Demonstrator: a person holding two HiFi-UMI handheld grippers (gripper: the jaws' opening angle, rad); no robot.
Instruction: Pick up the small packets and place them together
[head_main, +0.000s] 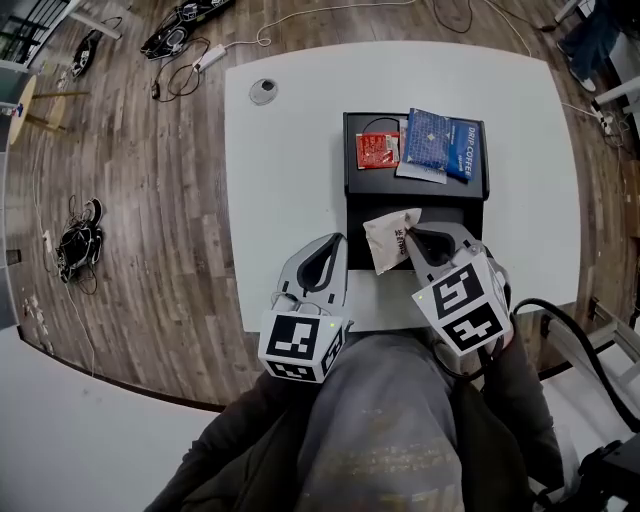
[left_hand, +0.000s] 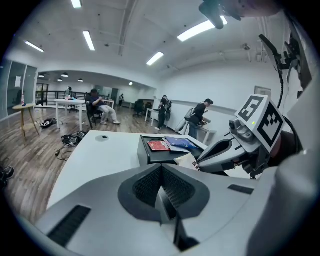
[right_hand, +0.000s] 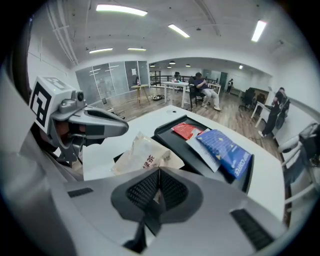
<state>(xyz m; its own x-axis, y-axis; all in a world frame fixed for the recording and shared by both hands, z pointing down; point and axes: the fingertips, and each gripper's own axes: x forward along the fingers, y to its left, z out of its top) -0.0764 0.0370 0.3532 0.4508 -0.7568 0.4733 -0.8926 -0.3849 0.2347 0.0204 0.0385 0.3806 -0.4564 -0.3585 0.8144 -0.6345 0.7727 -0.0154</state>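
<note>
One packet (head_main: 388, 240) is pinched in my right gripper (head_main: 411, 236), left gripper (head_main: 339, 238) closed, empty; next I set it by the others (head_main: 432, 140) at the tray's (head_main: 352, 205) far edge.

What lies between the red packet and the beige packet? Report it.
Only bare black tray between the red packet and the beige packet, shown in the head view.
</note>
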